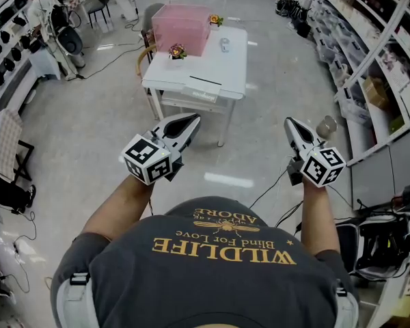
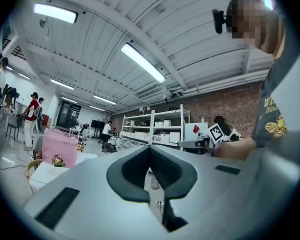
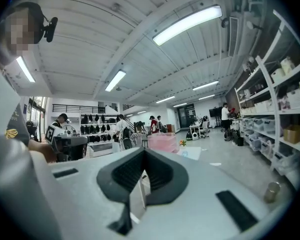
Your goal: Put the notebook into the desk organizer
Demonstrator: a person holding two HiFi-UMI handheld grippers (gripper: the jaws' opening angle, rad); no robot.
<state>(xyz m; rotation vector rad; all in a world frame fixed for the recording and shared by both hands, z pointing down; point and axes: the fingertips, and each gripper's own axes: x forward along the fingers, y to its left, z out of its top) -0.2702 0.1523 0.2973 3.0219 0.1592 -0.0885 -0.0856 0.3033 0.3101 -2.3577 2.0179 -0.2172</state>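
Note:
A pink box-like organizer [image 1: 181,27] stands at the far end of a white table [image 1: 225,70] several steps ahead of me. A flat white item with a dark edge [image 1: 205,82], possibly the notebook, lies near the table's front edge. My left gripper [image 1: 191,120] is held level at waist height, shut and empty, well short of the table. My right gripper [image 1: 290,122] is level beside it, also shut with nothing between its jaws. The pink organizer [image 2: 60,146] appears low left in the left gripper view behind that gripper [image 2: 150,151], and again as the organizer [image 3: 162,141] past the right gripper [image 3: 143,155].
Two small flower pots [image 1: 177,51] and a white gadget [image 1: 224,44] sit on the table. A chair [image 1: 147,52] stands at its left. Shelving [image 1: 369,53] lines the right side. A metal can [image 1: 326,125], cables and a black bag [image 1: 383,244] are on the floor.

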